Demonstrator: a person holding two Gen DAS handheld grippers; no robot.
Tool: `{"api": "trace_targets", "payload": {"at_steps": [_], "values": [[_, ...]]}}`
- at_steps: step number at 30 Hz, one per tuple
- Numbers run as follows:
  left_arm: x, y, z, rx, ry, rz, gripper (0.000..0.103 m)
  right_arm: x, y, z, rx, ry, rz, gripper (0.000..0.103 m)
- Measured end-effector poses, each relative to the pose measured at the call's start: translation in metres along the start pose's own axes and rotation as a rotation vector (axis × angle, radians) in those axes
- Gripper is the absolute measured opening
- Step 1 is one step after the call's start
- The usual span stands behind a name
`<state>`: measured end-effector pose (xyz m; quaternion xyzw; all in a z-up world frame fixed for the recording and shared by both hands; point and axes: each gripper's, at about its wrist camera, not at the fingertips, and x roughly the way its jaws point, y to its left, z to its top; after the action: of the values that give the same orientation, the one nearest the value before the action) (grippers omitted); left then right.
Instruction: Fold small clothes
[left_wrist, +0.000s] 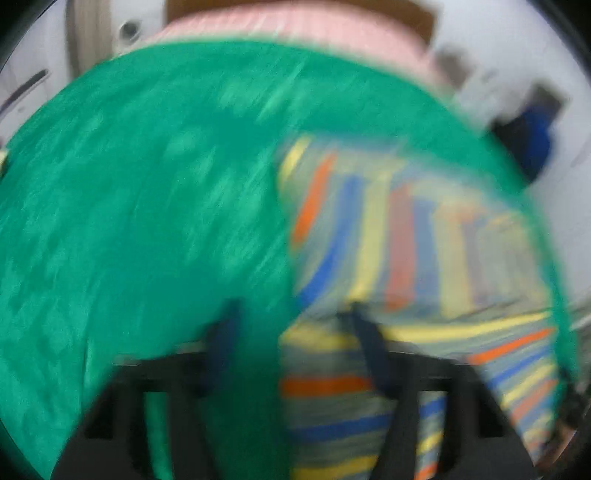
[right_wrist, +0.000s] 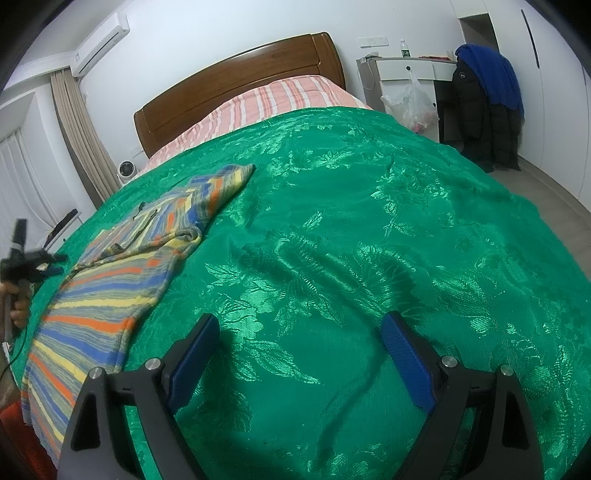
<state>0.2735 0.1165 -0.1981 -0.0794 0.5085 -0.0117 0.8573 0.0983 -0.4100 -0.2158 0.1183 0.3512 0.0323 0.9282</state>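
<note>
The bed carries everything, spread with a glossy green cover whose woven leaf pattern lies mostly flat, a good slick base for folding. Beyond the cover, past the right jaws, a pink striped sheet runs up to a wooden headboard.

The garment, a striped knit in blue, orange and yellow, lies flat on the cover well to the left of the right jaws. A sleeve or edge looks already turned in across its upper part, so I judge a first fold is made and more are due.

The right gripper hovers over bare cover with its jaws wide apart and nothing between them, likely parked there to stay out of the way.

The left gripper points steeply down at the garment's near edge. Its view is blurred; the jaws stand partly apart, straddling the line where knit meets cover, and no cloth seems pinched, though the blur leaves that uncertain. In the right view it shows small at the far left, with a hand on its handle.

White walls enclose the room: an air conditioner and curtain far left of the right jaws, a white desk, plastic bag and dark coats far right.
</note>
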Motion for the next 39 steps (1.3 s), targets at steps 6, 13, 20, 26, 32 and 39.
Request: {"api": "trace_targets", "payload": {"at_steps": [6, 13, 20, 26, 32, 39], "values": [[-0.042, 0.03, -0.037, -0.034, -0.076, -0.03, 0.056, 0.001, 0.001, 0.0, -0.001, 0.001, -0.003, 0.089], [-0.079, 0.074, -0.107, -0.071, -0.187, 0.06, 0.096, 0.001, 0.001, 0.0, -0.001, -0.002, -0.003, 0.089], [-0.062, 0.087, -0.138, -0.04, -0.319, 0.026, 0.102, 0.004, 0.006, -0.001, -0.017, 0.008, -0.029, 0.089], [-0.062, 0.088, -0.144, -0.028, -0.338, 0.029, 0.102, 0.004, 0.006, -0.001, -0.02, 0.006, -0.035, 0.089], [-0.055, 0.076, -0.139, -0.015, -0.333, 0.058, 0.103, 0.006, 0.006, -0.001, -0.024, 0.011, -0.045, 0.089], [-0.054, 0.072, -0.138, -0.009, -0.331, 0.078, 0.103, 0.007, 0.011, -0.001, -0.038, 0.022, -0.069, 0.089]]}}
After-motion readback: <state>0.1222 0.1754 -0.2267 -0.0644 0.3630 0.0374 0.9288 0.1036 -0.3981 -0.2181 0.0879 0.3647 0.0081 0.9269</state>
